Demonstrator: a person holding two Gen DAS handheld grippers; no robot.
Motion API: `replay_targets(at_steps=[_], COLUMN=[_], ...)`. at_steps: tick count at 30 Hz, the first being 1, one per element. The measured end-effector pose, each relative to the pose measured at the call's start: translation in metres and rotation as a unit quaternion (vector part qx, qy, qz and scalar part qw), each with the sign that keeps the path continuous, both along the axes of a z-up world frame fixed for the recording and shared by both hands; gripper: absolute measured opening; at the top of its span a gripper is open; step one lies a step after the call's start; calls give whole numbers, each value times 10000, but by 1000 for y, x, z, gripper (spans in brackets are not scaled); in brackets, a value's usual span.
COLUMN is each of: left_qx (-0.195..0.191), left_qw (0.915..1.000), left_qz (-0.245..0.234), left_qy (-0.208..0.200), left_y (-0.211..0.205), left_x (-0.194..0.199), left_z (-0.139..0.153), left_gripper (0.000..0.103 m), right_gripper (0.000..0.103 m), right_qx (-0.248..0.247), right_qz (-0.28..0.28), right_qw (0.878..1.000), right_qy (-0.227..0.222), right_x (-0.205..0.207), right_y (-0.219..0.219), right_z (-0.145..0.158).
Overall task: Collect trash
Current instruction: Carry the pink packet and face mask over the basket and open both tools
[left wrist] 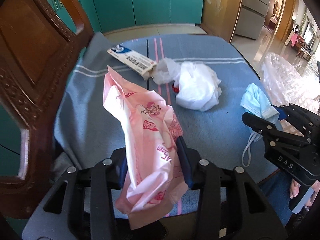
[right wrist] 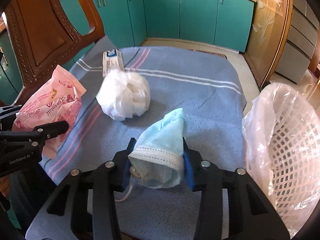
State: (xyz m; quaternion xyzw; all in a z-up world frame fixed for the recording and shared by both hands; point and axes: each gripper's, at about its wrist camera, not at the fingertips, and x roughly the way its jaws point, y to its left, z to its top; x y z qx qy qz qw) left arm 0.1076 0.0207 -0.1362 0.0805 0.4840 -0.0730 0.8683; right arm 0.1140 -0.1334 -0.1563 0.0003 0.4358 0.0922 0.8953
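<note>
Blue-clothed bench (right wrist: 180, 84): my left tool (left wrist: 154, 160) grips a pink wrapper (left wrist: 144, 132); right tool (right wrist: 158, 160) grips a blue mask (right wrist: 164, 138).

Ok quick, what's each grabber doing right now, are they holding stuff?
Left gripper: closed on the crinkled pink plastic wrapper.
Right gripper: closed on the crumpled light blue face mask.

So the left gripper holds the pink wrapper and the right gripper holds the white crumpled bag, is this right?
Not quite. The left gripper does hold the pink wrapper, but the right gripper holds the blue face mask, as the right wrist view shows. The white crumpled bag lies untouched on the cloth.
</note>
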Motion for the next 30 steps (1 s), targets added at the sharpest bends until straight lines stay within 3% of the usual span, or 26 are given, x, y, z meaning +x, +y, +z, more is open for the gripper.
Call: replay_targets(at_steps=[10,13,19,24,27,30], left_qx=[-78,-355,-542,-935,-1306,-1180], left_qw=[9990,9980,9937,9817,9649,9525], left_qz=[-207,-360,-859,-1629,-2274,-2799], left_qy=[-397,-388,-472,-311,124,223], left_y=[-12,-20,-61,-130,-188,-240], left_x=[-12,-11,-2,9,11,6], left_z=[38,52,65,67,56,43], left_gripper=[44,44,44,44,44,44], right_gripper=[40,40,40,40,40,40], right_qx=[222,336,254,131,123,223], right_qz=[-19,-277,-1256,-1936,-2305,-2604], right_qw=[9985,9961,9855,9753,9681,9609], right_qy=[-505,-770,-1111,-1052,-974,-914], right_x=[-19,-28,-58,-85,-100,-115], right_y=[-14,-40,-119,-171,-196,-215], right_z=[40,61,88,85,77,73])
